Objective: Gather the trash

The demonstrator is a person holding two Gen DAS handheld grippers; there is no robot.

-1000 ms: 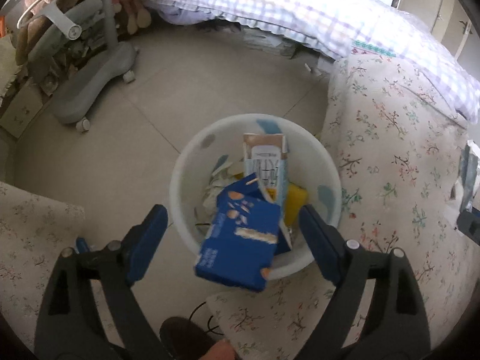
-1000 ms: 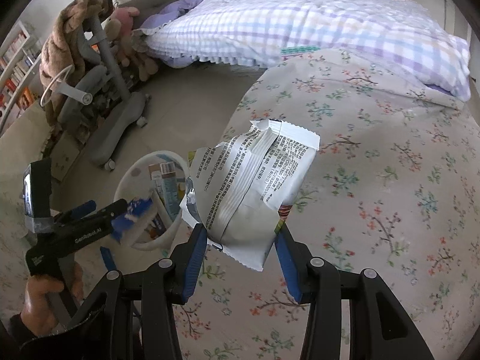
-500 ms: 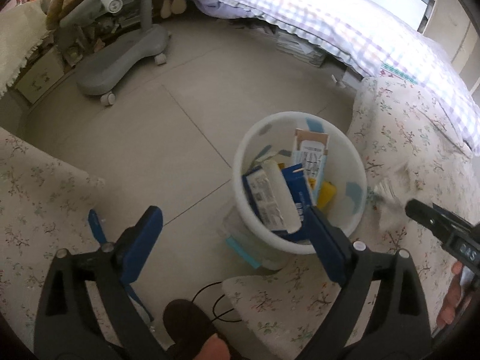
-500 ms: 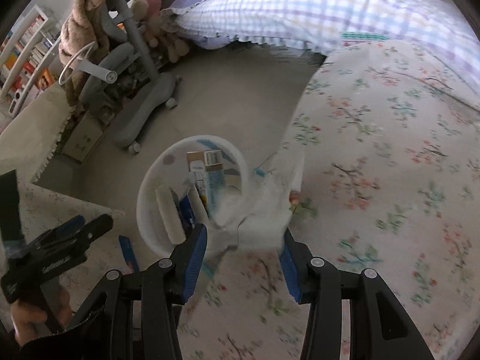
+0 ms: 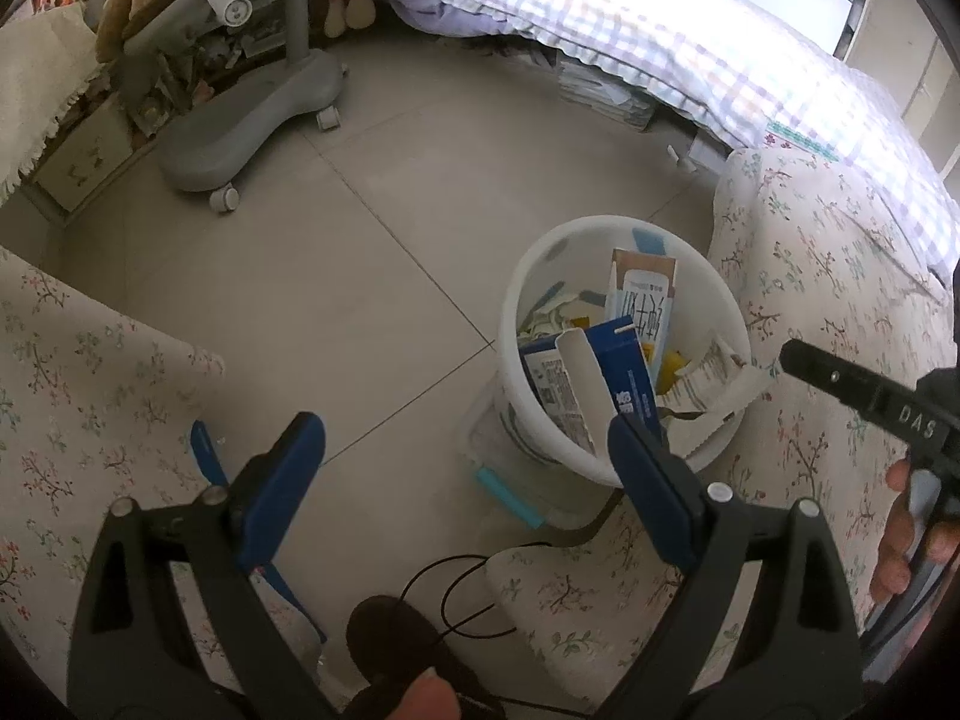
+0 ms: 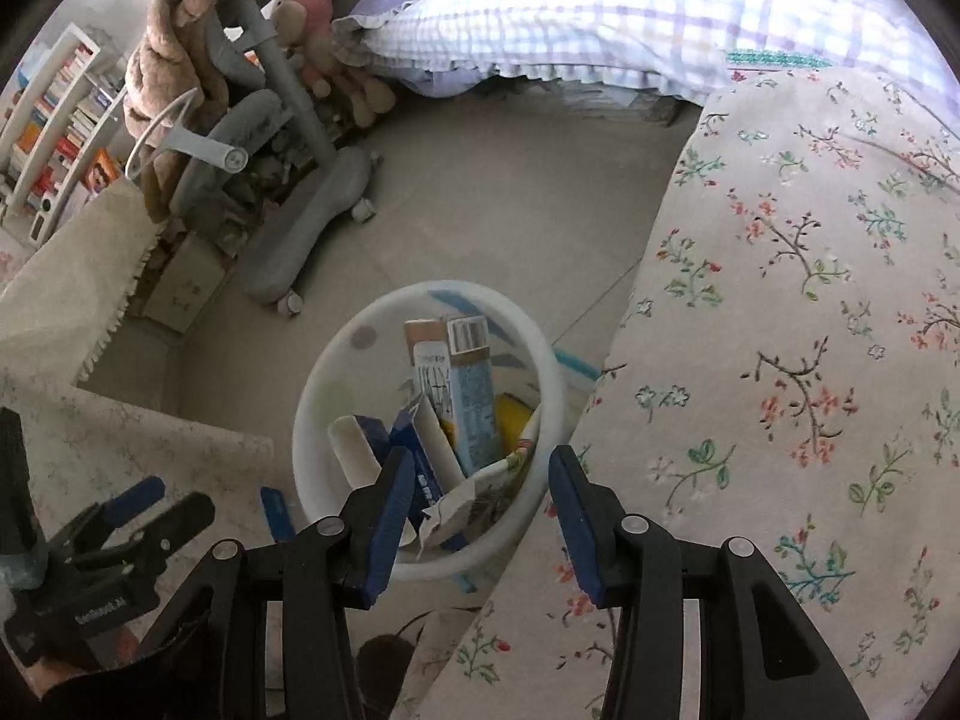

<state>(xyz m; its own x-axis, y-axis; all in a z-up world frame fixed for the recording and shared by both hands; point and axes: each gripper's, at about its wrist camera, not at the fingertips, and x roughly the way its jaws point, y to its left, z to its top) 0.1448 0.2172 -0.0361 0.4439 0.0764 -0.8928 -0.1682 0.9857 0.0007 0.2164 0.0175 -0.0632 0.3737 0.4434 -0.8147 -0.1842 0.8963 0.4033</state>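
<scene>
Left jaws wide apart, just finished opening, and nothing sits between them: the left gripper (image 5: 462, 426) hangs over bare floor tile, with the white bin (image 5: 624, 228) off at its 2 o'clock, the right finger crossing in front of the rim. Over to the right gripper (image 6: 481, 456), and its jaws are parted too, poised above the near rim of the bin. The crumpled white wrapper (image 5: 717, 387) lies inside, slumped against the wall at the bin's 4 o'clock, and neither pad looks to be pressing on it. It is crowded in there: a blue carton (image 5: 624, 360) leans across the near side, a tall pale milk carton (image 5: 639, 300) stands on end behind it, and something yellow is wedged lower down. A floral cover (image 6: 780, 300) crowds the bin from 3 o'clock, almost touching the rim. In the left wrist view a pale blue strip (image 5: 510, 495) lies on the floor at the bin's 7 o'clock, and a black cord (image 5: 456, 594) loops near a dark shoe (image 5: 390, 630) at 6. A grey chair base (image 5: 240, 138) sits well apart at 10 o'clock, and a checked quilt (image 5: 660, 18) runs along 12 to 2.
</scene>
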